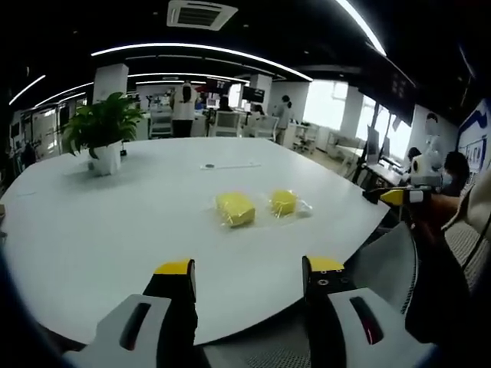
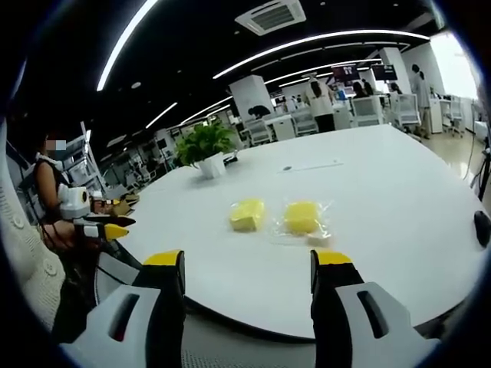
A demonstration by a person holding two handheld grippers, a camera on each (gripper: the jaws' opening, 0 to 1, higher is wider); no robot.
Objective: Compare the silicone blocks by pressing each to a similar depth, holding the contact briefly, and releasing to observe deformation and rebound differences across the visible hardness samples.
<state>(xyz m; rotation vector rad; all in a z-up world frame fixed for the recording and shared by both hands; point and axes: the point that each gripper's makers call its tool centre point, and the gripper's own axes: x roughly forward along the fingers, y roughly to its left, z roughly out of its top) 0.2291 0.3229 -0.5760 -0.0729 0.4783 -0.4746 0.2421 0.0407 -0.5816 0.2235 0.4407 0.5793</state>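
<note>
Left hand-held gripper point(image 1: 249, 277): jaws apart, empty, short of the table point(image 1: 92, 238).
Right hand-held gripper point(image 2: 249, 268): likewise spread, empty.
Silicone blocks: two yellow — larger block point(image 1: 235, 208), smaller block point(image 1: 283, 202) — side by side, mid-table.
Progress: no contact yet — all pressing remains.

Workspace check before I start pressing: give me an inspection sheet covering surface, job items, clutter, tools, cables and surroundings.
Surface: large white rounded table, mostly bare.
Job's things: two yellow silicone blocks on clear plastic wrap, a squarer one and a rounder one, side by side, apart, untouched.
Clutter: green potted plant in a white pot at the far side; a small dark object with a thin white strip beyond the blocks; a dark object at the table edge in the right gripper view.
Tools: left tool open, short of the blocks; right tool open, also short.
Cables: nothing seen.
Surroundings: open office with desks, chairs, ceiling light strips and people in the background.
</note>
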